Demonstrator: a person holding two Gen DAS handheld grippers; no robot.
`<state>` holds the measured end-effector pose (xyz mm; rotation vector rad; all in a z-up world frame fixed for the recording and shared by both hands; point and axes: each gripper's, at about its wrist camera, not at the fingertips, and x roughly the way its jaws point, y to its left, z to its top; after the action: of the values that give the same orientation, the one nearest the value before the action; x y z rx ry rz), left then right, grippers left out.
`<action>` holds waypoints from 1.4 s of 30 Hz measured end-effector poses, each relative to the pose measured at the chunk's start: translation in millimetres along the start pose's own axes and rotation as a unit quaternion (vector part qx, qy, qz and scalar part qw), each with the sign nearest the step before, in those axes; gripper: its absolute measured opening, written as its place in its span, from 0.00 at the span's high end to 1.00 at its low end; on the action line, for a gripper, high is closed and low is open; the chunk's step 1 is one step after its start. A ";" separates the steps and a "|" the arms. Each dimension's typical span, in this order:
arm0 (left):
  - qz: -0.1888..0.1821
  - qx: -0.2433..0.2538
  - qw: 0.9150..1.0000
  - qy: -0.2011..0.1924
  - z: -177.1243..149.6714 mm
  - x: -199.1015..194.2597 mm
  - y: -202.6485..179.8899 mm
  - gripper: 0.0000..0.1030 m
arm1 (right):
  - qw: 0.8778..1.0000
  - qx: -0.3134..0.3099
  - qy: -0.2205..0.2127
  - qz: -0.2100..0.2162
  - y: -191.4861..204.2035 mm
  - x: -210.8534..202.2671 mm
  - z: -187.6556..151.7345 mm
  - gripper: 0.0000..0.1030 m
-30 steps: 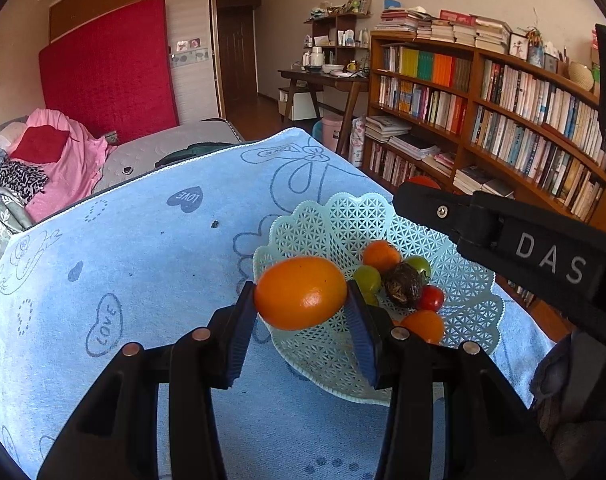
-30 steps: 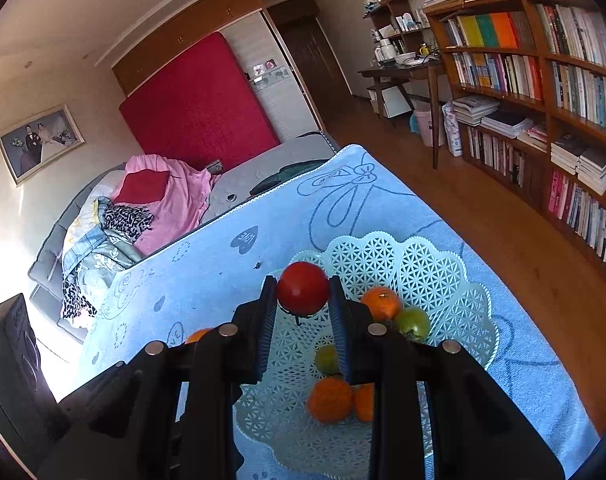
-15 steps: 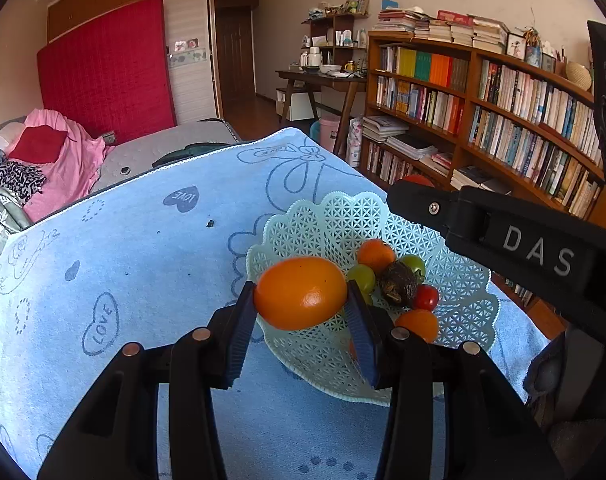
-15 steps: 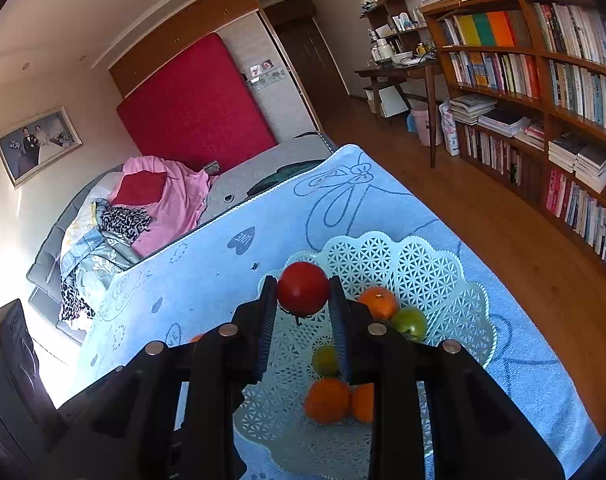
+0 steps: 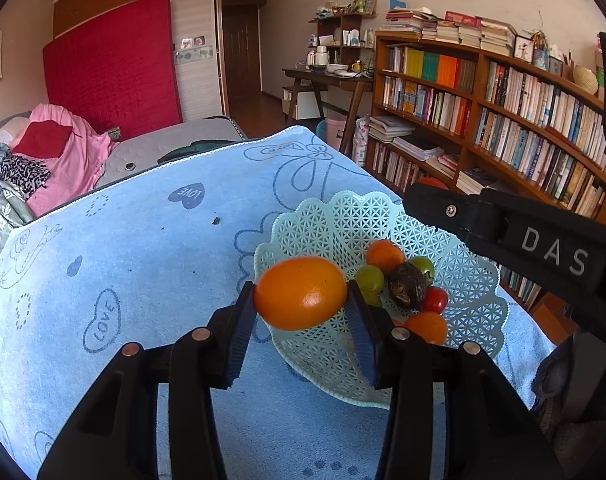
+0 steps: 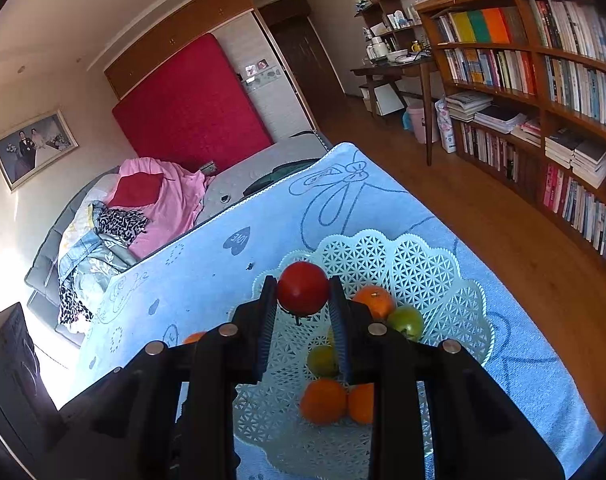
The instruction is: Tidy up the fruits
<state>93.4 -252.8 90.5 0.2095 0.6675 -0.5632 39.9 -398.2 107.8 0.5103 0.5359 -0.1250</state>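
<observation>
Left claw (image 5: 301, 300): jaws just eased slightly wider, yet clamping the orange (image 5: 301, 293) above the basket (image 5: 331, 216) rim.
Right claw (image 6: 303, 300): squeezed tight on the tomato (image 6: 303, 288), over the basket's fruit.

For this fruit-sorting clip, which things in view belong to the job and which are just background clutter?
Part of the job:
- orange, in the left gripper
- red tomato, in the right gripper
- lattice basket, with the fruit in it

Just lying about:
- bookshelf
- red mattress
- pink bedding
- desk
</observation>
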 end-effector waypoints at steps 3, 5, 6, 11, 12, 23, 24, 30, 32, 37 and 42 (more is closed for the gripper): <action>0.009 -0.006 1.000 -0.020 0.8 -5.6 2.8 0.29 | 1.000 0.021 -0.005 -0.005 -7.2 -0.8 -0.2 0.44; 0.011 -0.006 1.000 -0.026 1.6 -8.4 4.5 0.28 | 1.000 0.029 -0.010 -0.008 -10.5 -2.1 0.9 0.32; 0.012 -0.007 1.000 -0.026 2.0 -8.9 5.8 0.27 | 0.999 0.032 -0.010 -0.007 -11.3 -2.6 1.0 0.32; 0.019 -0.013 0.999 -0.023 0.5 -9.0 10.9 0.25 | 0.999 0.037 -0.009 -0.001 -10.1 -3.8 1.0 0.32; 0.020 -0.014 0.999 -0.022 -0.1 -9.1 11.5 0.24 | 0.999 0.037 -0.009 0.000 -9.5 -4.3 1.1 0.32; 0.044 -0.017 0.999 -0.018 -7.1 -14.0 17.0 0.13 | 0.999 0.042 -0.015 0.002 -6.6 -12.1 3.9 0.11; 0.046 -0.017 0.999 -0.019 -7.9 -15.2 17.5 0.13 | 0.999 0.042 -0.015 0.002 -5.9 -12.4 3.8 0.10; 0.062 -0.019 0.998 -0.023 -11.5 -22.3 23.2 0.13 | 0.999 0.036 -0.022 0.000 -2.9 -17.2 4.8 0.09; 0.067 -0.019 0.997 -0.026 -13.0 -26.1 25.3 0.13 | 0.999 0.036 -0.027 0.000 -1.6 -21.0 4.9 0.09; 0.080 -0.025 0.996 -0.033 -16.7 -37.2 32.7 0.13 | 0.999 0.033 -0.040 0.003 3.2 -33.2 6.1 0.08; 0.090 -0.031 0.994 -0.047 -18.9 -53.2 38.4 0.12 | 0.998 0.023 -0.061 0.001 11.5 -50.2 6.1 0.07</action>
<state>70.6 -191.5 110.0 0.1823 0.5671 -0.3761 2.5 -392.0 143.3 0.5442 0.4144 -0.1659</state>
